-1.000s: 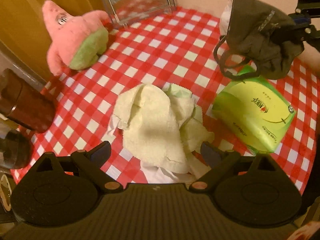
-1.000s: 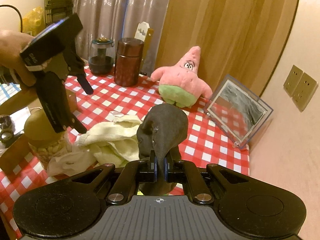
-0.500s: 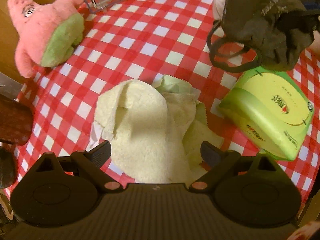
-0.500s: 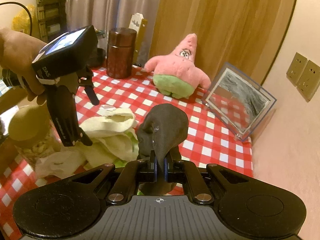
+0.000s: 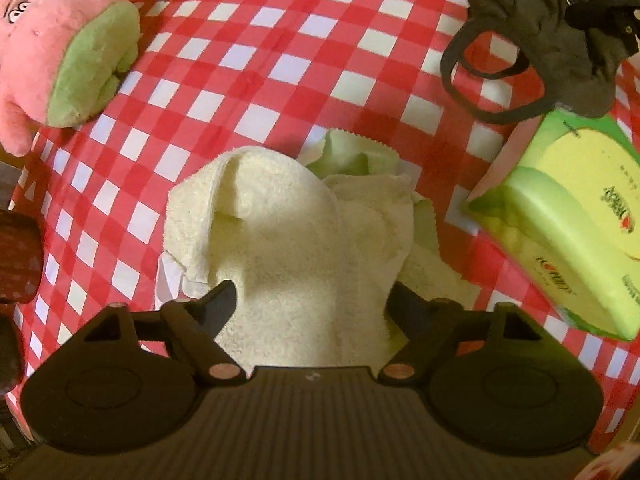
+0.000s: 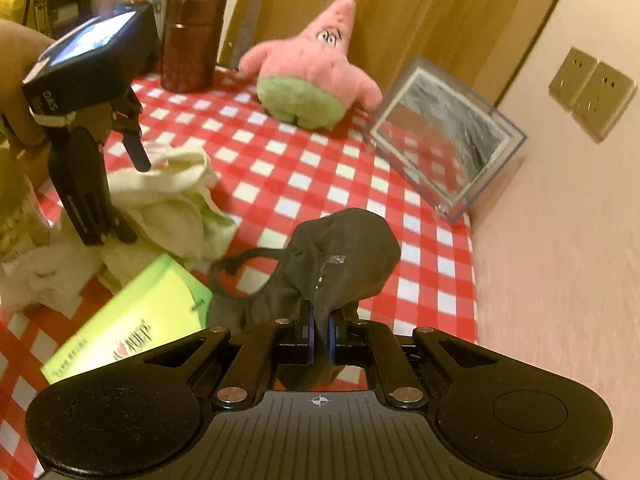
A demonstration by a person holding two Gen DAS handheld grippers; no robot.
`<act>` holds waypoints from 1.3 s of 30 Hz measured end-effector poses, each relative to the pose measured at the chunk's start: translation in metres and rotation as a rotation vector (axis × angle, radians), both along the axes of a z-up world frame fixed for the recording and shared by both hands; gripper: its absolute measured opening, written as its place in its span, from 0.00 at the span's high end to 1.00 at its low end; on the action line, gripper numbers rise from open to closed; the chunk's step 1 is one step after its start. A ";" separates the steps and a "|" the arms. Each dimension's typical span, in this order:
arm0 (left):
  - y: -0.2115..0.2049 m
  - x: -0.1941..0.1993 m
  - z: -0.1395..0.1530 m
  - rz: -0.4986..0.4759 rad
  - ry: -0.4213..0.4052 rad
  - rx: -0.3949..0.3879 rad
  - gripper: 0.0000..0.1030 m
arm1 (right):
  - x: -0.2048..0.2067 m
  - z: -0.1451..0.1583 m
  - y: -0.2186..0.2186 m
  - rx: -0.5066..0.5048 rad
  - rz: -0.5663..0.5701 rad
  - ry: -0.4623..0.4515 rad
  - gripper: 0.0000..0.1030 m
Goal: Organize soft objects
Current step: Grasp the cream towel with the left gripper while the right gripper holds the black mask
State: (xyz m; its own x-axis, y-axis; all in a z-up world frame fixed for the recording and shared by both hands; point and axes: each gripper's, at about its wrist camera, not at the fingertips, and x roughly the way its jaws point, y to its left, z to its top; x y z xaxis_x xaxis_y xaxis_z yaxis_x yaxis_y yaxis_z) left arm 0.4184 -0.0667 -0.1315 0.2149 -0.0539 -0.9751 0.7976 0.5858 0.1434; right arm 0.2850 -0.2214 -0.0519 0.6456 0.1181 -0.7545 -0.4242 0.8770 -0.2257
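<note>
A: Okay, quick one, going left to right in the left wrist view. Pink star plush [image 5: 60, 52] is sitting at the far left edge of the checkered tablecloth [image 5: 256, 64], well apart from both grippers. Not in play, I think.

B: And the cream towel [image 5: 292, 236]?

A: It's lying bunched right under the left gripper [image 5: 312, 300], which is pointing steeply down at it. Jaws are closing, towel is sitting between them, pads not pressing on it yet as far as I can see.

B: Long axis?

A: Heap is running away from the camera, roughly along the gripper's line of sight, so the fingers are straddling it across its narrow way. Green cloth [image 5: 352, 152] is peeking out at its far end.

B: Further right?

A: Green tissue pack [image 5: 568, 232] is lying just beside the towel. Above it the dark pouch [image 6: 340, 256] is hanging pinched in the right gripper [image 6: 320, 336], which is clamped tight on its fabric, cord dangling.

B: So which hand is nearer the towel?

A: Left, clearly. Right is busy and off to the side. Judging by that, the left is going for a pinch on the towel; risk is catching only the top fold.
</note>
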 end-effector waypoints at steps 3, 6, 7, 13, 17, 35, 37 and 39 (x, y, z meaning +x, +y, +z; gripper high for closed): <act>0.001 0.002 -0.002 0.006 0.014 -0.004 0.35 | 0.000 -0.007 -0.003 -0.007 -0.008 0.011 0.94; 0.003 0.006 -0.003 0.015 0.031 -0.012 0.43 | 0.001 -0.013 -0.004 -0.010 -0.014 0.026 0.94; 0.004 0.007 -0.003 0.021 0.037 -0.017 0.44 | 0.002 -0.014 -0.005 -0.011 -0.015 0.030 0.94; 0.008 0.011 -0.004 0.042 0.066 -0.050 0.61 | 0.004 -0.019 -0.011 -0.001 -0.035 0.056 0.94; 0.012 0.013 0.000 0.059 0.070 -0.075 0.76 | 0.004 -0.021 -0.016 0.008 -0.045 0.067 0.94; 0.045 0.002 0.090 0.172 -0.068 -0.212 0.84 | -0.019 0.016 -0.013 0.019 -0.050 0.011 0.94; 0.050 -0.003 0.102 0.181 -0.080 -0.224 0.84 | -0.023 0.024 -0.013 0.021 -0.051 -0.001 0.94; 0.054 -0.009 0.114 0.192 -0.097 -0.233 0.84 | -0.029 0.034 -0.011 0.024 -0.051 -0.014 0.94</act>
